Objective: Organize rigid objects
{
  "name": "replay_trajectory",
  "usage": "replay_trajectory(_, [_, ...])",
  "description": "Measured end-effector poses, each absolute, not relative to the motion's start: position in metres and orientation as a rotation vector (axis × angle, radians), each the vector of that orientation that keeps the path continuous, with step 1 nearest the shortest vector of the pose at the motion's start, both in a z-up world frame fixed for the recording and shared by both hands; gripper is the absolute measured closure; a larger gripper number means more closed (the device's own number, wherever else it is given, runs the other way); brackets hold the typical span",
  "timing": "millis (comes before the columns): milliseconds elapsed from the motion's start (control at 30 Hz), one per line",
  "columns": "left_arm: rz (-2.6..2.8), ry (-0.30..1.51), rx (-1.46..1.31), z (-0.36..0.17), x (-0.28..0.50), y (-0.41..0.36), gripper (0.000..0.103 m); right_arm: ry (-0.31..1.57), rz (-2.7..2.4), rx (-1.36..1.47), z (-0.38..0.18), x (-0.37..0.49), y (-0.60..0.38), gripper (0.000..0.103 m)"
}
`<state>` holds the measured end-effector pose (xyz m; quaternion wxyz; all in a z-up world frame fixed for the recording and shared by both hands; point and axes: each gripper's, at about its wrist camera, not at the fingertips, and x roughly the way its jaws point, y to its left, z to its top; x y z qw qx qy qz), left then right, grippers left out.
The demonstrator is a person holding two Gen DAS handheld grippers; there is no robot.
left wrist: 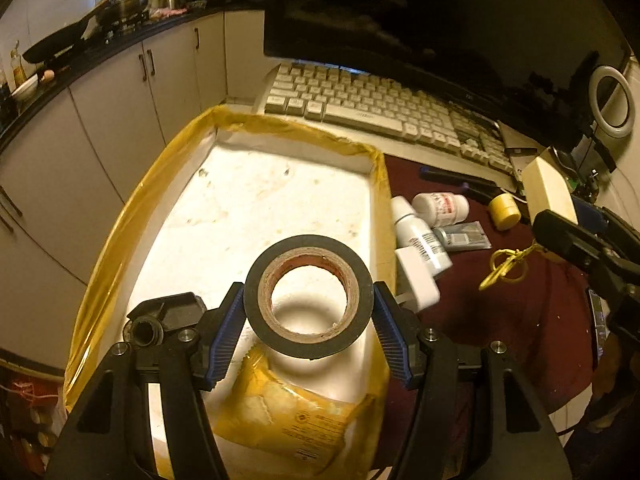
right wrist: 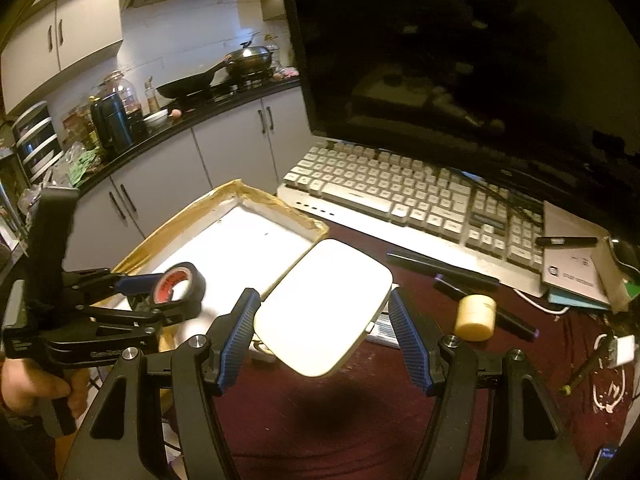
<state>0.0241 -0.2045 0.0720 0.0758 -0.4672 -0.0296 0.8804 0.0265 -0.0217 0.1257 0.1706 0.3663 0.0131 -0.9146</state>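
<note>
My left gripper [left wrist: 308, 292] is shut on a black tape roll [left wrist: 312, 346], its blue pads pressing the roll's two sides. The roll hangs above the near end of a white tray with a yellow taped rim [left wrist: 296, 128]. In the right wrist view the same roll [right wrist: 196, 280] shows over the tray [right wrist: 276, 204] at the left. My right gripper [right wrist: 324, 294] is shut on a flat cream-white box with rounded corners [right wrist: 320, 320], held above the dark red table cover beside the tray. The left wrist view shows that box [left wrist: 548, 188] at the right edge.
A yellow packet [left wrist: 288, 416] and a small black part [left wrist: 168, 316] lie in the tray. Right of the tray lie white bottles [left wrist: 420, 236], a white adapter [left wrist: 418, 280], a yellow cap [left wrist: 505, 210] and a yellow band [left wrist: 504, 268]. A keyboard [right wrist: 400, 196], monitor and pens [right wrist: 440, 270] stand behind.
</note>
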Motion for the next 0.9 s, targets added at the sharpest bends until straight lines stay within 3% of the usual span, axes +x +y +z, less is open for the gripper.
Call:
replay_trajectory(467, [2.535, 0.136, -1.583, 0.033, 0.029, -0.194, 0.042, -0.022, -2.284, 1.121, 0.111, -0.036, -0.077, 0.042])
replay_trajectory(900, [2.514, 0.093, -1.568, 0.035, 0.036, -0.197, 0.042, 0.177, -2.167, 1.193, 0.052, -0.056, -0.118, 0.042])
